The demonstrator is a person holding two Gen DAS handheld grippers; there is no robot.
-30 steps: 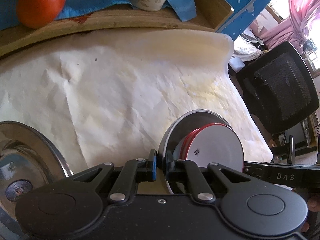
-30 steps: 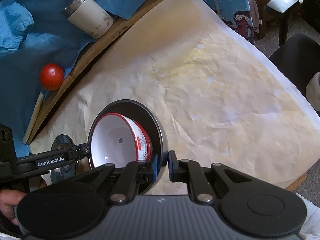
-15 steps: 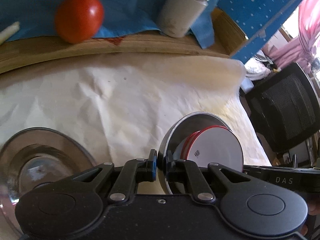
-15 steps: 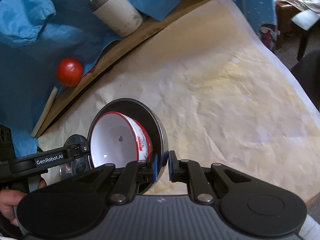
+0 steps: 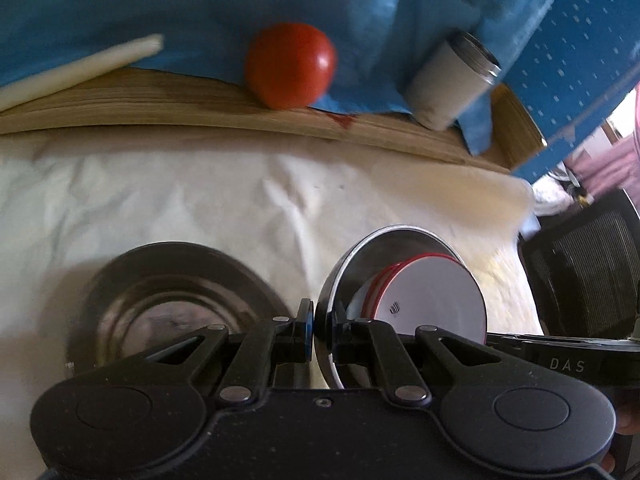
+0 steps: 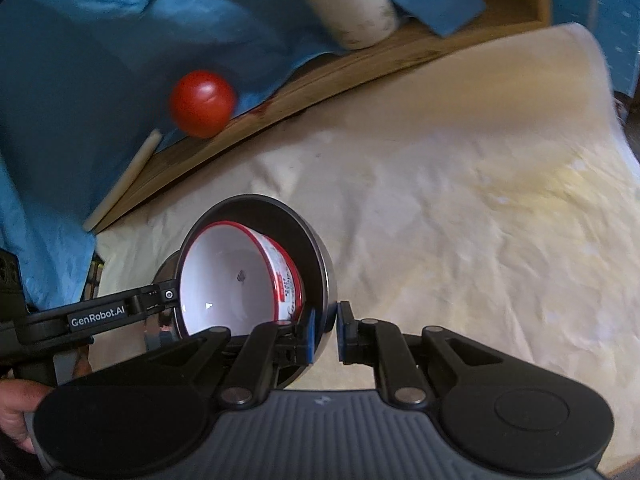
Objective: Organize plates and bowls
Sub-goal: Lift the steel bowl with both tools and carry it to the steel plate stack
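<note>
A tilted steel bowl [image 5: 404,238] hangs above the table with a white red-rimmed bowl [image 5: 432,300] lying inside it. My left gripper [image 5: 320,332] is shut on the steel bowl's rim on one side. On the opposite side my right gripper [image 6: 325,332] is shut on the same steel bowl [image 6: 310,256]. The right wrist view looks into the white bowl [image 6: 228,280]. A second steel bowl [image 5: 168,300] rests on the paper just left of the held one, mostly hidden in the right wrist view.
Cream paper [image 6: 460,240] covers the table. Behind it a wooden tray edge [image 5: 200,104] carries blue cloth, a red tomato [image 5: 290,70], a white tumbler on its side [image 5: 452,80] and a pale stick [image 5: 80,68]. A black mesh chair [image 5: 588,264] stands at the right.
Both grippers have carried the nested bowls leftward and a little upward. The second steel bowl has slid from the left edge toward the middle of the left wrist view. Both grips are unchanged.
</note>
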